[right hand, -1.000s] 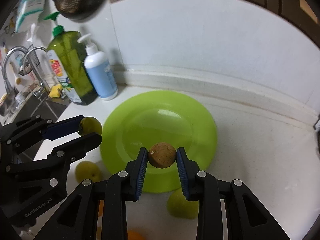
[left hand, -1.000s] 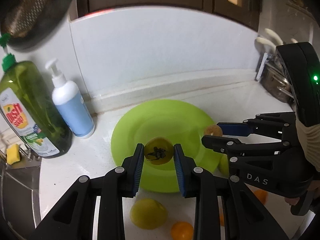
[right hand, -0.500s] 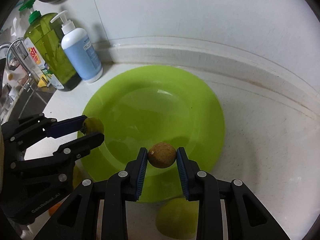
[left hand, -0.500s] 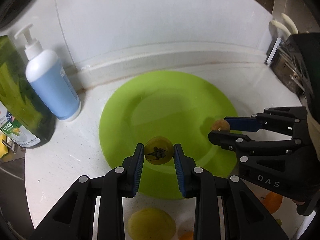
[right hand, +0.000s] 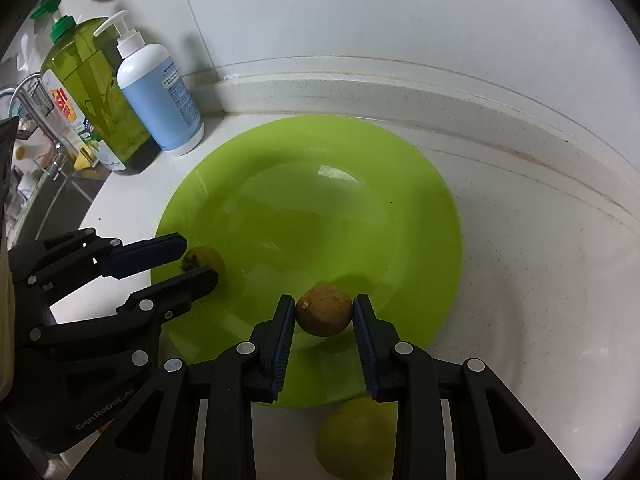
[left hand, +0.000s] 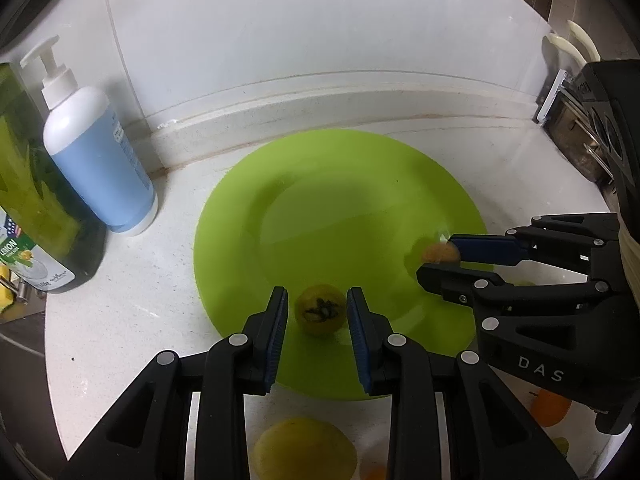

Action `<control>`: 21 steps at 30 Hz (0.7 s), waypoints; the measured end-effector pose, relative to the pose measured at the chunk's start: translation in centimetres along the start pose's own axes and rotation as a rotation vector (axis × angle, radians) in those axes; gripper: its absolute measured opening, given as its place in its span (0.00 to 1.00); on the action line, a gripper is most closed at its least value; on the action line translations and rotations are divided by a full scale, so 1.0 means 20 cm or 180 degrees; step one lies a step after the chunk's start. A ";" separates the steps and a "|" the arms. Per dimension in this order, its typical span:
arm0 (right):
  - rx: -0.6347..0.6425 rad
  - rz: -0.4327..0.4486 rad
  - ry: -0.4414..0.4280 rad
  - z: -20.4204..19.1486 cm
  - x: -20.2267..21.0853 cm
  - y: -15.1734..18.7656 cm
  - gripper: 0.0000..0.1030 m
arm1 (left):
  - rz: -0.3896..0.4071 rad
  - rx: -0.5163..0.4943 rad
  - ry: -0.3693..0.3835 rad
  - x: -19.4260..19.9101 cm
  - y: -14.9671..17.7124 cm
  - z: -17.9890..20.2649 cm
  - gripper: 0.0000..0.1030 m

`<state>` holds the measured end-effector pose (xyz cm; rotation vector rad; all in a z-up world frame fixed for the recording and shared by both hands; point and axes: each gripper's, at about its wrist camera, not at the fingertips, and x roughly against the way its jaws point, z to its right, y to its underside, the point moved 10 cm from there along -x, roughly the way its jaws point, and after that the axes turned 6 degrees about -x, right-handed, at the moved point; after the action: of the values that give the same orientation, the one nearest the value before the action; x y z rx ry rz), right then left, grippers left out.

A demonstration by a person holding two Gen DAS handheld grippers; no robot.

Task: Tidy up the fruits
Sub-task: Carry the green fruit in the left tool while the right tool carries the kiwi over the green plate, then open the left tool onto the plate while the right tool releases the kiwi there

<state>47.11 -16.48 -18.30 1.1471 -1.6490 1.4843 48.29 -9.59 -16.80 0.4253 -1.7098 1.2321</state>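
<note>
Right now the green plate (right hand: 420, 184) sits by the counter's back edge. My right gripper (right hand: 325, 322) pinches a brown fruit (right hand: 324, 308) and my left gripper (left hand: 317, 320) a yellow fruit (left hand: 320, 312) over its near rim. Both fruits look light, round and prone to roll, so I grip across the middle.

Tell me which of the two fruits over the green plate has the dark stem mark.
The yellow fruit between the left gripper pads, by the plate edge nearest the bottles. The brown speckled fruit in the right gripper has none.
</note>
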 end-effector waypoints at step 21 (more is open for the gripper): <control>-0.0069 0.0742 0.0057 -0.09 0.43 0.04 0.42 | 0.0631 0.0116 -0.0251 0.51 0.03 -0.03 0.52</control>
<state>42.67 -16.41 -10.80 0.9523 -1.8319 1.6090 43.17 -6.28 -8.53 0.3359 -1.8334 1.4064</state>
